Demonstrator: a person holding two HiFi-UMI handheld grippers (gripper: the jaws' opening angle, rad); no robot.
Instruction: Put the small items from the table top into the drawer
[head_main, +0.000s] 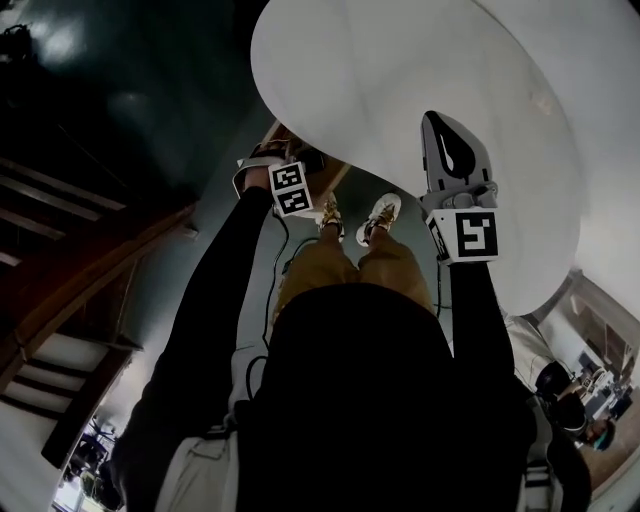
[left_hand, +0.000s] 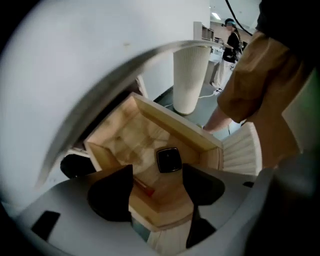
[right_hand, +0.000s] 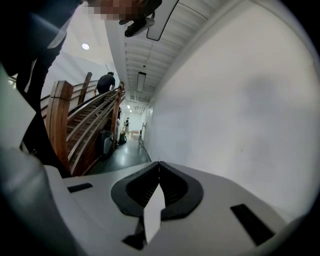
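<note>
1. Hovering over the open drawer, the left gripper is held with its jaws spread and nothing between them. The drawer's near corner lies just beneath.
2. On the drawer floor, a black square item and a slim red item are seen lying apart. Bare wood is seen behind them, toward the far walls.
3. The rear of the drawer is overhung by the curved white edge of the table.
4. The right gripper is seen over the table's near edge, its jaws pressed together on nothing, with bare white top alongside.
5. A ribbed white pedestal and a wooden staircase are seen farther off.
</note>
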